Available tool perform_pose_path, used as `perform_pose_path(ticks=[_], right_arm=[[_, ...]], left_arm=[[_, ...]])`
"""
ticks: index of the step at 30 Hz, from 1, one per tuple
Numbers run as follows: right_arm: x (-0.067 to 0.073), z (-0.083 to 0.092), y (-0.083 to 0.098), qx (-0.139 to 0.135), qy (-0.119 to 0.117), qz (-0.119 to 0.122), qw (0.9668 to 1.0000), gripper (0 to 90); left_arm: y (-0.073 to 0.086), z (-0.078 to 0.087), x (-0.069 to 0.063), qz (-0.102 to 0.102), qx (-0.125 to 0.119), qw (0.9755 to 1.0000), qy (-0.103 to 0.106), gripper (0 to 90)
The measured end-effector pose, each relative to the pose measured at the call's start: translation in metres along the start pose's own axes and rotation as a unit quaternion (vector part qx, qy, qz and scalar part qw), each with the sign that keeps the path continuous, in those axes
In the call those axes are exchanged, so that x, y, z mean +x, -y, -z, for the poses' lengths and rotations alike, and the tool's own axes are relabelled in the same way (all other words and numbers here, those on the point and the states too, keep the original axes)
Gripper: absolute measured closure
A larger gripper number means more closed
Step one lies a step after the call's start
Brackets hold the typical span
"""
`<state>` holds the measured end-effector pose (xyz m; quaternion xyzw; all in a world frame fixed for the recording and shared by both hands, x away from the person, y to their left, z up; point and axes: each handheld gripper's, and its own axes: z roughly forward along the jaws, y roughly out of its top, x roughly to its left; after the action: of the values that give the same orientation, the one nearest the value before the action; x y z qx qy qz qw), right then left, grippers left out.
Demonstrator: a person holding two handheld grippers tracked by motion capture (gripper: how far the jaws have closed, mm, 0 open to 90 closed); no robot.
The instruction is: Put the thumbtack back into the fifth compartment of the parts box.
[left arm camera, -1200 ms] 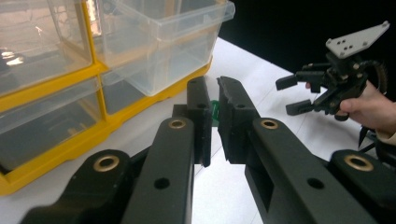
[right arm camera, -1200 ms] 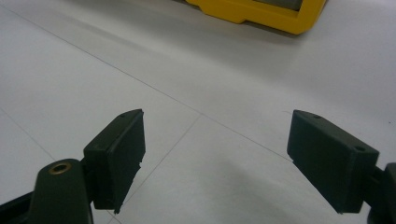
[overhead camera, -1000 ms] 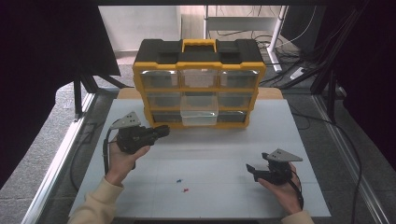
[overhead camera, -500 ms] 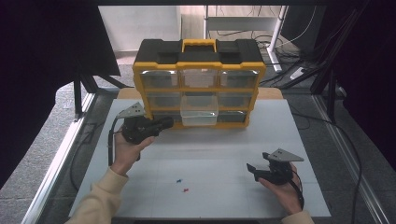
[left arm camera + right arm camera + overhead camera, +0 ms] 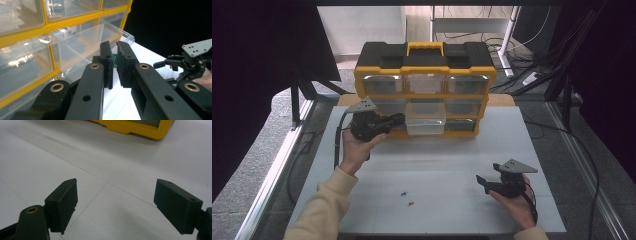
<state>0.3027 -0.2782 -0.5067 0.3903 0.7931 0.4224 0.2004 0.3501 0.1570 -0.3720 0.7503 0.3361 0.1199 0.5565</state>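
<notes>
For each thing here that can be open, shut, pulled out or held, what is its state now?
Organizer case: upright on the table, lid down.
Middle drawer: pulled partly out; looks empty.
Other drawers: pushed in.
Left gripper: nearly shut, a small green thing between its jaws, beside the pulled-out drawer.
Right gripper: open, empty, low over the table.
Two small pieces, blue and red: loose on the table.

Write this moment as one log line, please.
left gripper: nearly shut, at pulled-out clear drawer | right gripper: open, empty, over table
</notes>
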Motion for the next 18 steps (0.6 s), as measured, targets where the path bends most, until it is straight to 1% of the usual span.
perform_pose_path(ticks=[7, 10, 18], right_arm=[[0.000, 0.000, 0.000, -0.002, 0.000, 0.000, 1.0000, 19.9], [0.001, 0.000, 0.000, -0.003, 0.000, 0.002, 1.0000, 19.9], [0.000, 0.000, 0.000, -0.002, 0.002, 0.002, 1.0000, 20.0]], left_arm=[[-0.013, -0.007, 0.005, -0.004, -0.001, 0.9999, -0.009, 82.9], [-0.018, -0.011, 0.008, -0.002, 0.001, 0.9999, -0.012, 82.9], [-0.026, -0.026, 0.009, 0.000, 0.011, 0.9999, -0.009, 82.8]])
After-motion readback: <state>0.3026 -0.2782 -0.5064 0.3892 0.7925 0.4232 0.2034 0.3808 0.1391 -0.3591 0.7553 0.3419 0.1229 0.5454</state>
